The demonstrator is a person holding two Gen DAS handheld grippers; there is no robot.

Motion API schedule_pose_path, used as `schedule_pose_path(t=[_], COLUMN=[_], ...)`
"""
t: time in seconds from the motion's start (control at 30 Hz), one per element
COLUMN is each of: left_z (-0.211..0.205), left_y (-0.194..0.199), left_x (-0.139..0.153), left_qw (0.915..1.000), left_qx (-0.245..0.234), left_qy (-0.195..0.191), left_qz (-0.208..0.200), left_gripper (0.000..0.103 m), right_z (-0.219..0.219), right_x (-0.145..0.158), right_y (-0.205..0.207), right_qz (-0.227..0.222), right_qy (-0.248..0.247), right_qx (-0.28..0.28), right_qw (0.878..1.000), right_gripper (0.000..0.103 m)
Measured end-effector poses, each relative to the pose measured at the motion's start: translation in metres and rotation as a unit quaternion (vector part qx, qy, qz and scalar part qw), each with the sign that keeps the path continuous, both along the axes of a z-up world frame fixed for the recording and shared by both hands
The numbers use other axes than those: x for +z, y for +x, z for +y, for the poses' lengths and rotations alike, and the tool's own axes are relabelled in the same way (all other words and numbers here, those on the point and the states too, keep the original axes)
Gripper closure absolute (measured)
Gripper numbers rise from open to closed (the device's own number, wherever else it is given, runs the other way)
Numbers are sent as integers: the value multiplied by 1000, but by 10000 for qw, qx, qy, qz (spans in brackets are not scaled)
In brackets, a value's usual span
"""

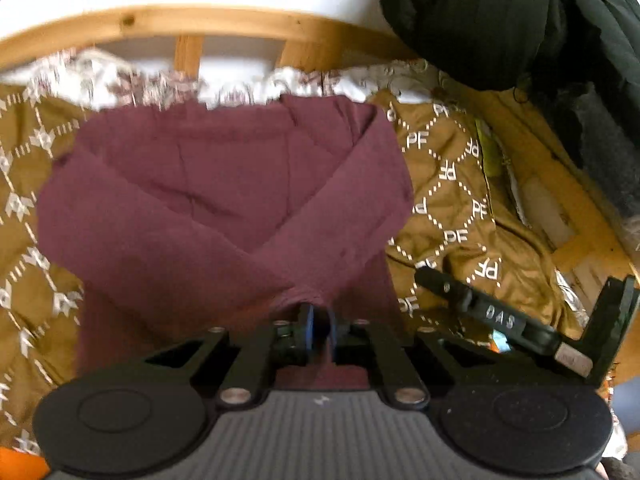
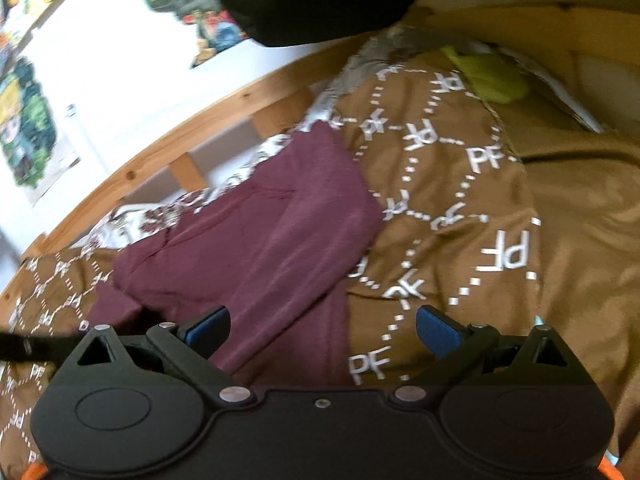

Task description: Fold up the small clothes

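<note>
Left wrist view shows my left gripper (image 1: 319,322) with its blue pads pressed together on a bunched bit of the maroon shirt (image 1: 224,196), pinching the cloth near its lower edge. The shirt lies spread on the brown bedspread (image 1: 452,184), which is printed with white PF letters and dotted lines. Both sleeves are folded in over the body and cross toward my pinch. Past the shirt's far edge I see a white flowered sheet (image 1: 132,80) and then the wooden bed rail (image 1: 160,26). A dark padded jacket (image 1: 500,20) hangs over the rail at the upper right. My right gripper (image 1: 508,320) shows low on the right of this view, just beside the shirt.

From the right wrist camera, my right gripper (image 2: 322,330) has its fingers spread wide, holding nothing; the left pad (image 2: 208,328) sits over the shirt's (image 2: 256,240) lower part and the other pad over the bedspread (image 2: 460,208). A yellow-green cloth (image 2: 488,76) lies at the bedspread's far side. Bright posters (image 2: 28,120) hang on the white wall (image 2: 120,60) beyond the rail (image 2: 168,148).
</note>
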State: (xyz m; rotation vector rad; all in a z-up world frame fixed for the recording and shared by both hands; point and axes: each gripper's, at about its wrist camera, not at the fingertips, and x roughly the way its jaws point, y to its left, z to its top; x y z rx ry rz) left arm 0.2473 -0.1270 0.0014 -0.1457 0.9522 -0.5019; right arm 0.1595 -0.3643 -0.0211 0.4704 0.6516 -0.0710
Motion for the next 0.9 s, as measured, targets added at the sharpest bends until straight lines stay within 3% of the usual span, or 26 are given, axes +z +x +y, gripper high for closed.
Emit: schedule_pose_path(t=[0.03, 0.1, 0.23, 0.3, 0.43, 0.6, 0.73, 0.83, 0.9], left_z=[3, 10, 30, 45, 81, 127, 152, 165, 174], left_y=[0, -1, -6, -5, 4, 16, 32, 50, 61], left_x=[-4, -6, 0, 4, 7, -9, -23, -31, -32], left_qw=[9999, 9999, 9999, 9998, 9975, 9875, 9746, 9731, 9734], left_qx=[-42, -56, -66, 47, 421, 1172, 1674, 1891, 2046], left_qy=[-70, -103, -33, 59, 468, 797, 961, 880, 644], left_qz=[81, 120, -101, -171, -331, -683, -1133, -977, -799], left_gripper=[78, 38, 27, 16, 14, 6, 4, 4, 4], right_z=[-2, -2, 4, 12, 35, 81, 110, 115, 114], right_x=[-2, -5, -8, -8, -10, -20, -33, -44, -41], right_y=[1, 3, 6, 9, 14, 20, 26, 30, 29], right_qz=[32, 100, 113, 56, -102, -88, 212, 449, 488], right_qy=[24, 30, 29, 28, 48, -300, -729, -799, -755], right_qx=[-28, -43, 138, 339, 1022, 1998, 2293, 2369, 2371], right_qw=[10000, 9999, 9998, 9994, 9947, 9793, 9704, 9672, 9673], right_gripper=[4, 4, 4, 4, 7, 24, 50, 80, 91])
